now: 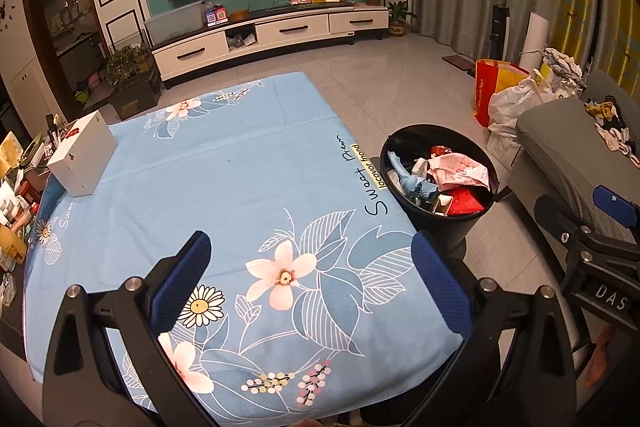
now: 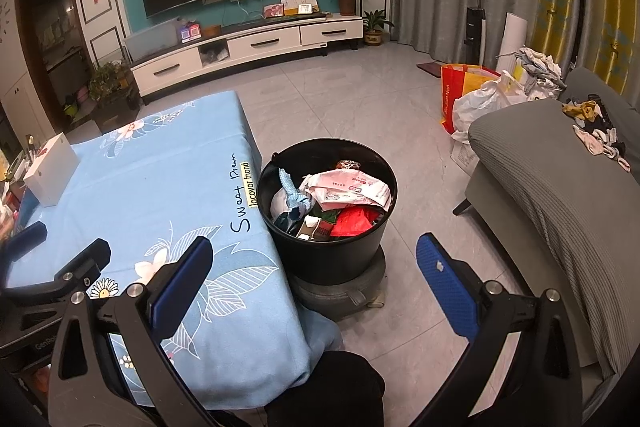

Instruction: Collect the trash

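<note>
Both jaws apart, empty | left gripper (image 1: 310, 267) over tablecloth (image 1: 224, 187) | right gripper (image 2: 314, 269) near bin (image 2: 320, 251)

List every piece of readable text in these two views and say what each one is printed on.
"Sweet" plus a second script word, unclear: tablecloth edge, by the trash bin.
"locovor fnond", roughly: yellow strip on the cloth.
"DAS": right gripper body, seen in the left wrist view.
"GenRo...", cut off: left gripper body, seen in the right wrist view.
Lettering on the red shopping bag, pink wrapper and TV-stand signs: too small to read.
</note>
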`<action>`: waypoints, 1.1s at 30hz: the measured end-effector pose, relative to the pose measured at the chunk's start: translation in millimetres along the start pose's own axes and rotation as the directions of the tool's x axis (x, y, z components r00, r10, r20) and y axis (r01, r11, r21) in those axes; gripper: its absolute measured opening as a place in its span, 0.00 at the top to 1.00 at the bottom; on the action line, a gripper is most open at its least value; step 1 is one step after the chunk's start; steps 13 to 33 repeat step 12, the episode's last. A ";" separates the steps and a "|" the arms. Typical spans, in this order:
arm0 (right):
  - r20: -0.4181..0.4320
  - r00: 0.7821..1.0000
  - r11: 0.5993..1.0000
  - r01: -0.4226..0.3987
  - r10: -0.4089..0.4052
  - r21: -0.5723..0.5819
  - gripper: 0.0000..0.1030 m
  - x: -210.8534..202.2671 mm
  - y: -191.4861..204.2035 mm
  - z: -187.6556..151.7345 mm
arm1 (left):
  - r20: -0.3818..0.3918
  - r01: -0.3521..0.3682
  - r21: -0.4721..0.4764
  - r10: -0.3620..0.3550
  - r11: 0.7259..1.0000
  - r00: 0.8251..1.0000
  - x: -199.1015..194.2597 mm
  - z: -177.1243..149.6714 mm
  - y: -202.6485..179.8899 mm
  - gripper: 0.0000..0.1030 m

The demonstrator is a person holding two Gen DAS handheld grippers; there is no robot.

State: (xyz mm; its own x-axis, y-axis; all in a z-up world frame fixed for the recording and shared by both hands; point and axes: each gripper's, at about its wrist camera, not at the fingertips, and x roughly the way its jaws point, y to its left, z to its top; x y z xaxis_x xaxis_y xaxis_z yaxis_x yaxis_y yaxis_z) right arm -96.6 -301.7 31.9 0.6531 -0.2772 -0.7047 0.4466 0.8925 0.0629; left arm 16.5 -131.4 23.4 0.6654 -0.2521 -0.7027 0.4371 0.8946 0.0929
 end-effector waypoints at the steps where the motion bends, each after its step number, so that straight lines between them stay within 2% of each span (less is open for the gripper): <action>1: 0.000 1.000 1.000 0.001 -0.001 0.000 0.03 -0.2 0.1 -0.6 | 0.000 0.000 0.001 0.000 1.000 1.000 -0.4 -0.2 -0.3 0.03; 33: 0.002 1.000 1.000 0.000 0.000 0.001 0.03 -0.1 0.2 -1.4 | 0.000 0.001 0.002 -0.001 1.000 1.000 -0.8 -1.4 -0.9 0.03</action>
